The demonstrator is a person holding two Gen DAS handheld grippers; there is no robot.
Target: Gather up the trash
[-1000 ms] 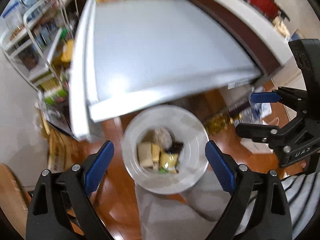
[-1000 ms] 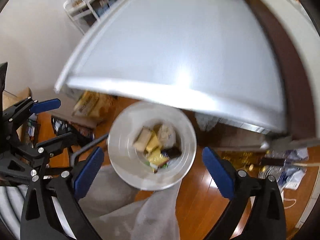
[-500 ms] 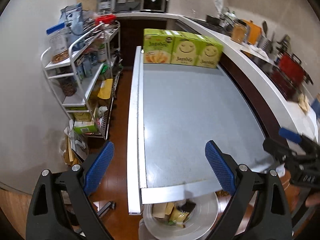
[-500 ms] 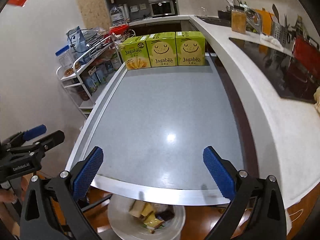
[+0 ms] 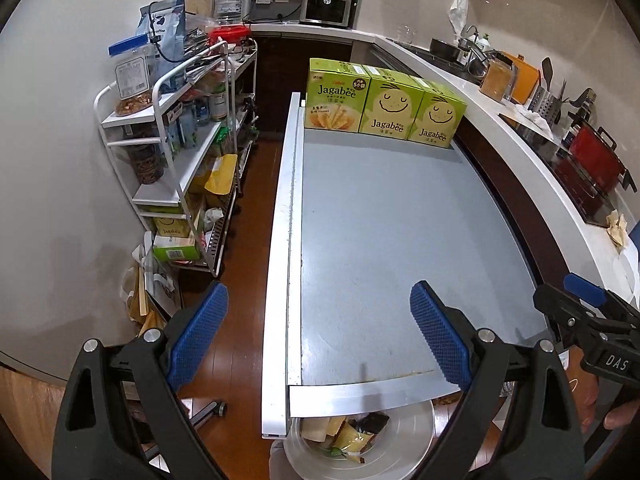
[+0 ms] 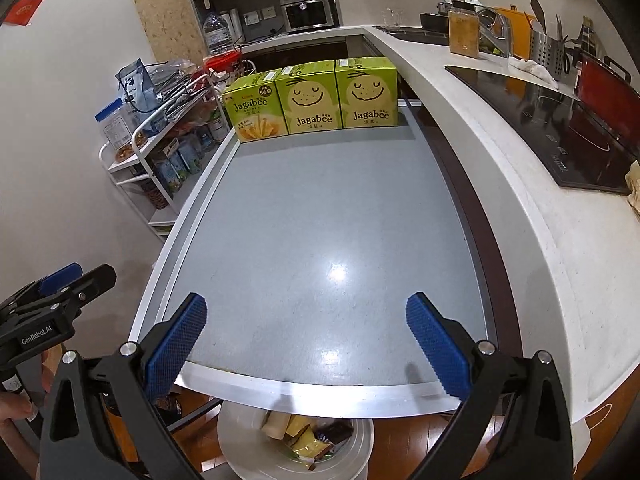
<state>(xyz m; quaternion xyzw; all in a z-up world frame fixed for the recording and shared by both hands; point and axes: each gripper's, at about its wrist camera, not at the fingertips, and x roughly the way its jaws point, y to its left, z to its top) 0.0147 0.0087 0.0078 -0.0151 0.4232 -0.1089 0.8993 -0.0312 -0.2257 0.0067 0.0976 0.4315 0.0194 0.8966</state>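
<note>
A round white bin point(image 5: 404, 446) point(image 6: 360, 454) stands on the floor just past the near edge of the grey table point(image 5: 384, 232) point(image 6: 320, 220), with yellow and brown wrappers point(image 5: 350, 434) point(image 6: 304, 438) inside. My left gripper point(image 5: 316, 326) hovers open and empty over the table's near left corner. Over the near edge my right gripper point(image 6: 306, 330) is open too, with nothing between its fingers. Each gripper shows at the side of the other's view.
Three green Jagabee boxes point(image 5: 382, 108) point(image 6: 312, 98) line the table's far end. A white wire rack point(image 5: 176, 152) full of packets stands left of the table. A white counter point(image 6: 520, 184) with a black hob and red pot runs along the right.
Both grippers rose and tilted up from looking down into the bin to facing along the table. The bin slid to the bottom of both views. Jaws stayed wide.
</note>
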